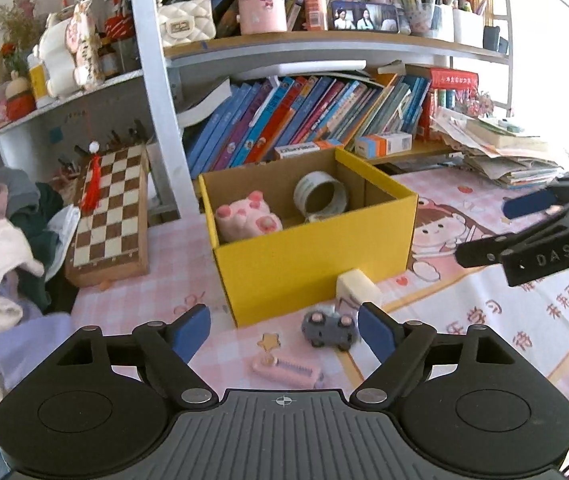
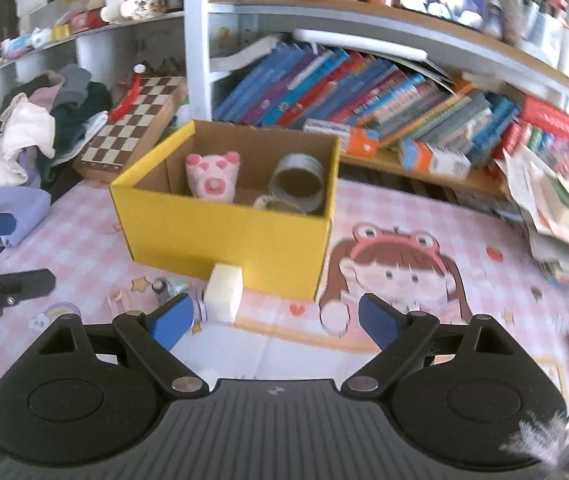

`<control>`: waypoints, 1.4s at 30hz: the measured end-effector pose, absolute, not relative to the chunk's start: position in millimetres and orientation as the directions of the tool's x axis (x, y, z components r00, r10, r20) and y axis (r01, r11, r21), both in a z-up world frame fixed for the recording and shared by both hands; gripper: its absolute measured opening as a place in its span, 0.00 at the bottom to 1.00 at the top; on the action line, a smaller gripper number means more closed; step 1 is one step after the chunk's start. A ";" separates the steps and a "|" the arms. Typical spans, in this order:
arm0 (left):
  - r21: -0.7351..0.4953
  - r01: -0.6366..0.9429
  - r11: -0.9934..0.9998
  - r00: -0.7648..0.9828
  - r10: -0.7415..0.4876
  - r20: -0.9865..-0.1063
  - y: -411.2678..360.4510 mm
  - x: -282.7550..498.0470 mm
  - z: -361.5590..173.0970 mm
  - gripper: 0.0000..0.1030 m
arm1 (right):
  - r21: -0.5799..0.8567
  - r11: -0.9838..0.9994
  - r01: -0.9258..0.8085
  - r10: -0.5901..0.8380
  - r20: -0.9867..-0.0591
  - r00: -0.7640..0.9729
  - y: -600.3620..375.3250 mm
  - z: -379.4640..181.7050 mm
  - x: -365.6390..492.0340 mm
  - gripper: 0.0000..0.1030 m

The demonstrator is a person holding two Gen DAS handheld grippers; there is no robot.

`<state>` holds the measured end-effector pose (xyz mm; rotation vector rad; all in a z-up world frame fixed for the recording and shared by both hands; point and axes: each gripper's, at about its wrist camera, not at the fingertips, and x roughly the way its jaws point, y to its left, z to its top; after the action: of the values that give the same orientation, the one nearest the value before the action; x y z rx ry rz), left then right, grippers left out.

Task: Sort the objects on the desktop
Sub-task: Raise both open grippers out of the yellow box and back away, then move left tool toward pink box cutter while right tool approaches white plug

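Observation:
A yellow cardboard box [image 1: 308,276] [image 2: 220,236] stands on the pink mat, holding a pink pig plush [image 1: 246,216] [image 2: 213,176] and a tape roll [image 1: 321,197] [image 2: 297,184]. In front of it lie a white eraser block [image 1: 356,286] [image 2: 224,294], a small grey toy car [image 1: 328,329] and a pink star-topped clip [image 1: 286,368]. My left gripper [image 1: 284,332] is open just short of the car, which sits by its right finger. My right gripper [image 2: 274,320] is open, with the eraser close to its left finger. It also shows in the left wrist view as the right gripper [image 1: 496,228].
A chessboard [image 1: 110,208] leans at the left beside a heap of clothes [image 1: 0,248]. Rows of books [image 1: 304,116] fill the shelf behind the box. A stack of papers [image 1: 504,152] sits at the right. The cartoon-print mat [image 2: 396,280] spreads right of the box.

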<state>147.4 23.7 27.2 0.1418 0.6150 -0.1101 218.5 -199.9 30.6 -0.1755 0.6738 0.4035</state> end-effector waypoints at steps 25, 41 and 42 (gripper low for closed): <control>0.065 0.077 0.995 0.748 -0.015 -0.663 33.1 100.4 -18.0 0.88 | -0.086 0.909 -0.408 0.236 -0.699 0.675 -185.2 -23.6 140.0 0.93; 0.058 0.107 0.993 0.742 -0.041 -0.670 23.9 92.1 -21.7 0.88 | -0.039 0.873 -0.486 0.315 -0.716 0.622 -166.2 -24.5 137.9 0.92; 0.057 0.104 0.993 0.744 -0.039 -0.668 24.1 92.7 -21.3 0.88 | -0.038 0.871 -0.490 0.318 -0.716 0.621 -165.7 -24.0 139.9 0.92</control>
<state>92.7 24.1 -21.3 0.0921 0.7285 -0.0784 139.9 -165.7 -24.0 -0.2390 0.7712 0.4694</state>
